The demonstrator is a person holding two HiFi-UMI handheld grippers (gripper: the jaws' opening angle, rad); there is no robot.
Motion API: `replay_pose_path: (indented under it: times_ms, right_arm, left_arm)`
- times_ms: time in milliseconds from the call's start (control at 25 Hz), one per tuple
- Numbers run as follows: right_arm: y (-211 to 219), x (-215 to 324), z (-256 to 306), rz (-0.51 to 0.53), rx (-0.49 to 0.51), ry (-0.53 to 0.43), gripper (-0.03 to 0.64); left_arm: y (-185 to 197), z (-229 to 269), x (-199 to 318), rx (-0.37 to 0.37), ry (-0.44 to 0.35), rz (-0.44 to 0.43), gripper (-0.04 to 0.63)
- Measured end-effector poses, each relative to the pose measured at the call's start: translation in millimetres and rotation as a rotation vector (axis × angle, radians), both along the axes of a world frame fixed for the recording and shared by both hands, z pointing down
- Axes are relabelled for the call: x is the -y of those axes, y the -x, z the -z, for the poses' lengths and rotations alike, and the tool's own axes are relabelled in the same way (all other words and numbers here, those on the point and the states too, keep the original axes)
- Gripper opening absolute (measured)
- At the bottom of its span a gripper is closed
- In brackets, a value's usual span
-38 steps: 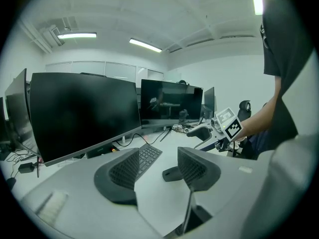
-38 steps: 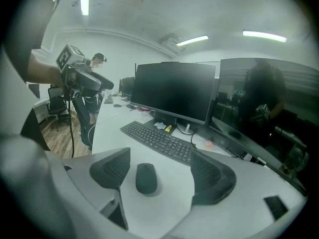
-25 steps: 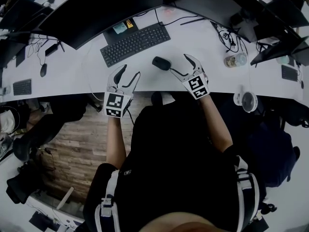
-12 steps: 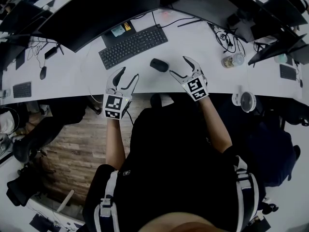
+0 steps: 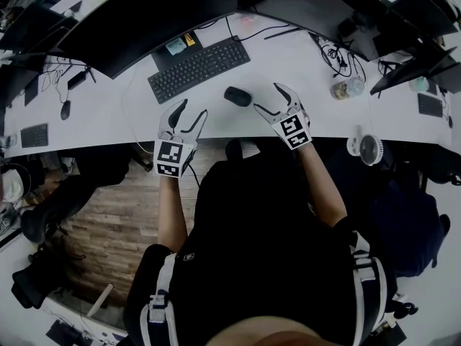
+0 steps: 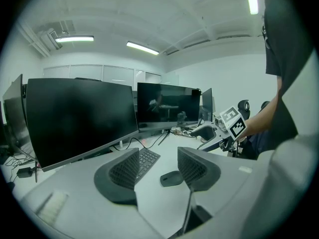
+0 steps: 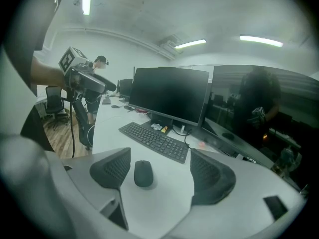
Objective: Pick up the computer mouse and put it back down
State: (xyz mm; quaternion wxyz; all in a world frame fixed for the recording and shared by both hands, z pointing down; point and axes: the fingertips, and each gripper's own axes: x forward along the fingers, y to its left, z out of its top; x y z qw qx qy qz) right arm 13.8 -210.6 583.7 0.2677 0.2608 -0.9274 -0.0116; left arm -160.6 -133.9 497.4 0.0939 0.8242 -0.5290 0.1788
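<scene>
A black computer mouse point(image 5: 238, 96) lies on the white desk point(image 5: 288, 63), just in front of the black keyboard point(image 5: 199, 67). My right gripper point(image 5: 271, 99) stands open a little to the mouse's right; in the right gripper view the mouse point(image 7: 143, 174) lies ahead between the open jaws of the right gripper point(image 7: 158, 176), untouched. My left gripper point(image 5: 189, 113) is open near the desk's front edge, left of the mouse. In the left gripper view the mouse point(image 6: 172, 177) shows past the left gripper's point(image 6: 157, 169) right jaw.
Large dark monitors point(image 5: 144, 13) stand behind the keyboard. A jar point(image 5: 347, 89) and tangled cables point(image 5: 338, 52) lie at the right, a small white fan point(image 5: 366, 150) at the desk's right edge. A second mouse point(image 5: 65, 108) and small keyboard point(image 5: 33, 134) lie far left.
Both grippers and the mouse keep nearly the same places; the whole view shifted slightly between the earliest frame and now.
</scene>
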Motion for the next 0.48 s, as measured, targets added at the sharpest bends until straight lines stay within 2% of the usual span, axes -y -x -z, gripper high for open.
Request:
replay_pose_path:
  times_ms: [480]
  right_arm:
    - [-0.8,-2.1,3.6,-0.01,0.005,-0.006,0.376]
  left_arm:
    - [1.3,0.4,-5.1,-0.001,0.001,0.003,0.241]
